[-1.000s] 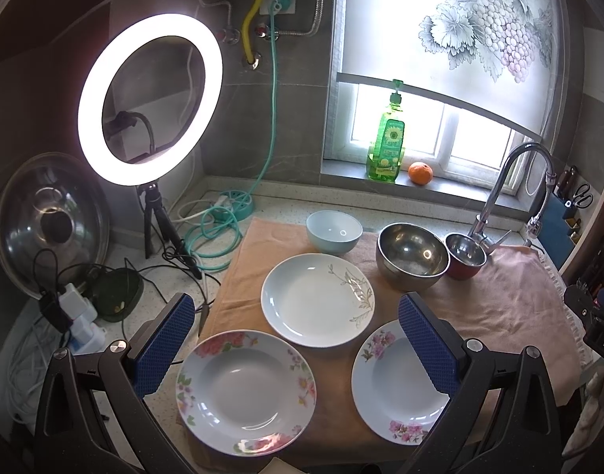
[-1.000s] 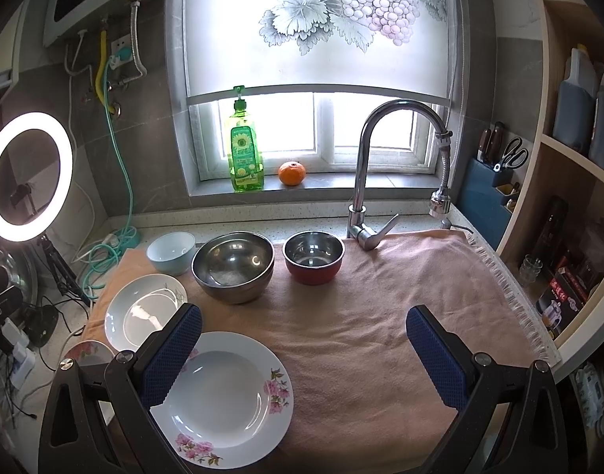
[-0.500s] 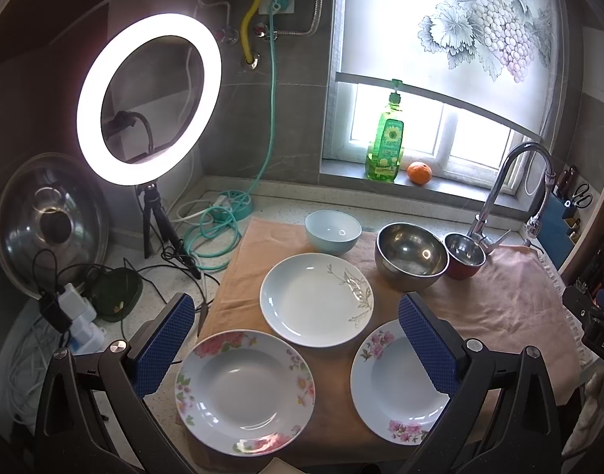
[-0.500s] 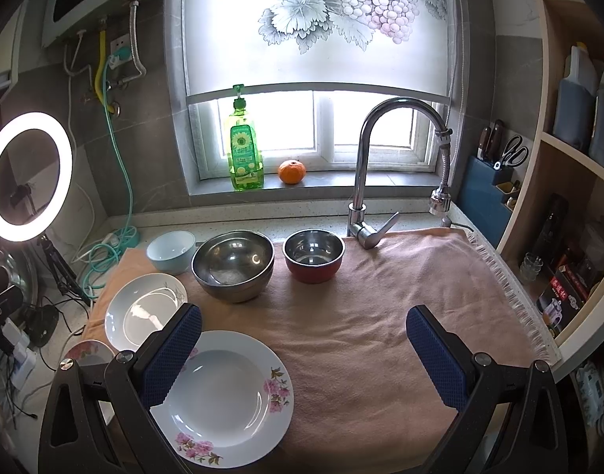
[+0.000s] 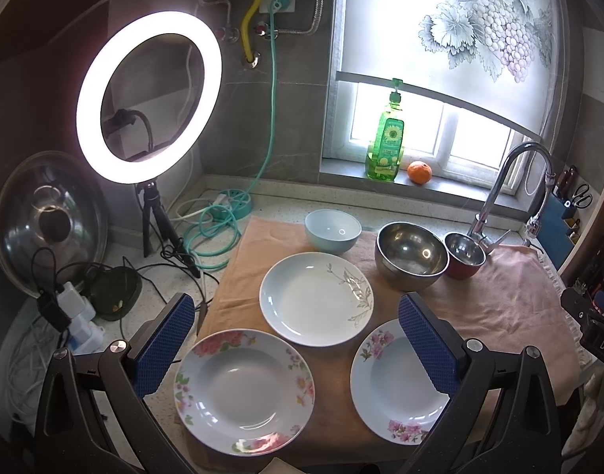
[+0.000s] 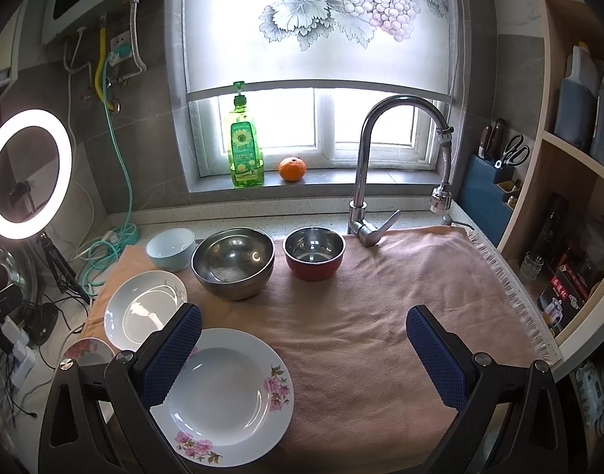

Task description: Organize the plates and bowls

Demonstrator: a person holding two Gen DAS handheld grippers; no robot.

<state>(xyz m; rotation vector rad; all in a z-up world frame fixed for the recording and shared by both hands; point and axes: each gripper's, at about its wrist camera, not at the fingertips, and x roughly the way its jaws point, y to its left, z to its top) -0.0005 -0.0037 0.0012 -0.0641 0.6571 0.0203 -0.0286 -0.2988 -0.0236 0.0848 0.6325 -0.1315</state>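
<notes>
status: nothing sorted yet, as far as i can judge. all six pieces lie singly on the peach cloth (image 6: 381, 316), none stacked, none lifted.

largest first. the near-left flowered plate (image 5: 244, 391) sits at the cloth's near-left corner, under my left gripper (image 5: 298, 351). the pale plate with a grey sprig (image 5: 315, 298) is just beyond it, mid-cloth. the pink-blossom plate (image 6: 222, 395) lies near, partly behind the left finger of my right gripper (image 6: 305, 359). far row, left to right: pale blue bowl (image 6: 171, 249), big steel bowl (image 6: 232, 262), small red steel bowl (image 6: 313, 252) by the tap (image 6: 365, 166). the two steel bowls look close or touching in the left view and apart in the right view; cannot settle it.

jaws: both pairs spread wide and empty, hovering above the cloth, touching nothing.

left to do: presumably stack three plates and nest three bowls. right half of the cloth is free for a pile.
</notes>
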